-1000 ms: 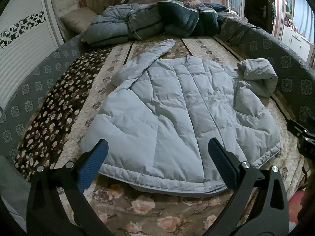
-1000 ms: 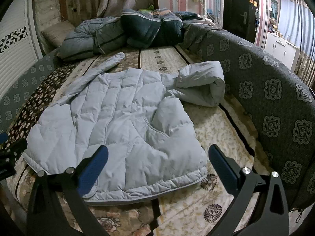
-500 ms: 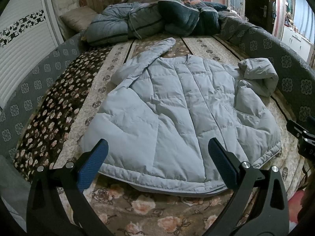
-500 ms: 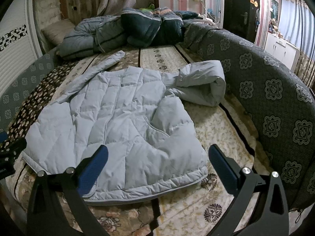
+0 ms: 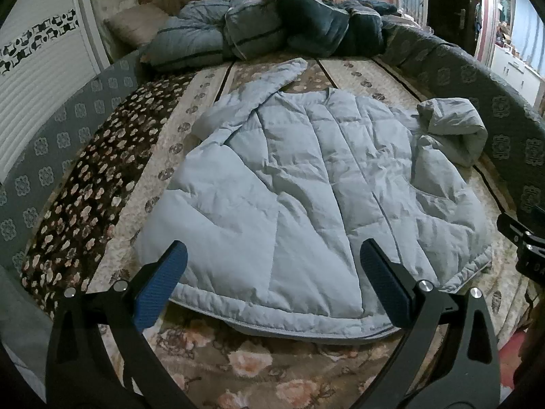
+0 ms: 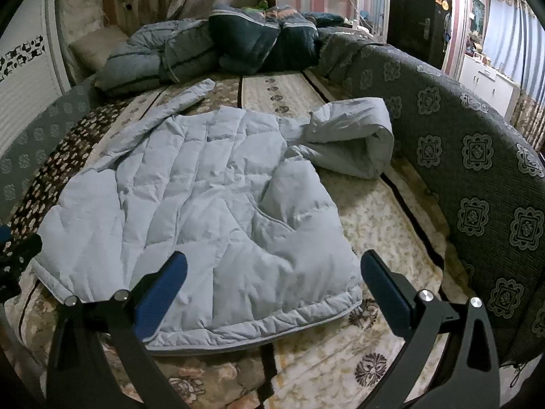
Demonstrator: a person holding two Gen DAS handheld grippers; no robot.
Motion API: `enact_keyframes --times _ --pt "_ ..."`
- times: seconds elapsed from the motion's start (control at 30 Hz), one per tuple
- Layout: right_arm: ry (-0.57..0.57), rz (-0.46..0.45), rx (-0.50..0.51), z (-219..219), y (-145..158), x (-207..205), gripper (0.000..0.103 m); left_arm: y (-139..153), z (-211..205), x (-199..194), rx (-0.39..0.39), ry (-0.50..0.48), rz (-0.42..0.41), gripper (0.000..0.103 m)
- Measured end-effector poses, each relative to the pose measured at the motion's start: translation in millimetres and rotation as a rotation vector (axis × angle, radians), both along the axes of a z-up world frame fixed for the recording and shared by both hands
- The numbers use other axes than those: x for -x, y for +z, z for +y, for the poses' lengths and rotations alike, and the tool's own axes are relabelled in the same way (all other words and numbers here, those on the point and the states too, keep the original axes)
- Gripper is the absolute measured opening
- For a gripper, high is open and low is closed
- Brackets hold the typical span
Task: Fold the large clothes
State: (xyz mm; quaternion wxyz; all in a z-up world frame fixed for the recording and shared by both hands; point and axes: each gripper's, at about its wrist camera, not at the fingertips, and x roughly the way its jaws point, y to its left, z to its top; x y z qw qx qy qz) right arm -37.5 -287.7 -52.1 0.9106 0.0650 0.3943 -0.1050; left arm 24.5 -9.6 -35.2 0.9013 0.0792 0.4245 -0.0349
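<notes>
While the puffer jacket (image 5: 306, 197) lies flat on the bed (image 5: 238, 368), left gripper (image 5: 272, 284) and right gripper (image 6: 272, 284) hover at its 6 o'clock hem, jaws wide, empty.

Pale grey quilted jacket (image 5: 306, 204) flat on the bed; one sleeve outstretched (the other bunched up)

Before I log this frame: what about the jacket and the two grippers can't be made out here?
- Jacket underside: hidden against the bed in both views, so front or back cannot be told.
- Right sleeve: folded over itself, cuff hidden in both views.
- Jacket hem: partly behind the left gripper fingers, left view.
- Right gripper from the left view: cut off at the right edge; only its own view shows it open.
</notes>
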Motion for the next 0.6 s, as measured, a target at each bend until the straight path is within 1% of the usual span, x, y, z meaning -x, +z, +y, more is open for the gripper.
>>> enact_keyframes --times 0.37,0.53,0.6 --pt "0.035 0.026 -0.014 -4 -22 -23 0.101 -17 12 -27 -0.013 0.027 0.032 0.100" --pt "0.033 0.069 0.044 -4 -34 -43 0.101 -20 23 -51 -0.039 0.040 0.032 0.100" --pt "0.025 0.079 0.049 -6 -37 -52 0.101 -21 29 -64 -0.035 0.048 0.043 0.100"
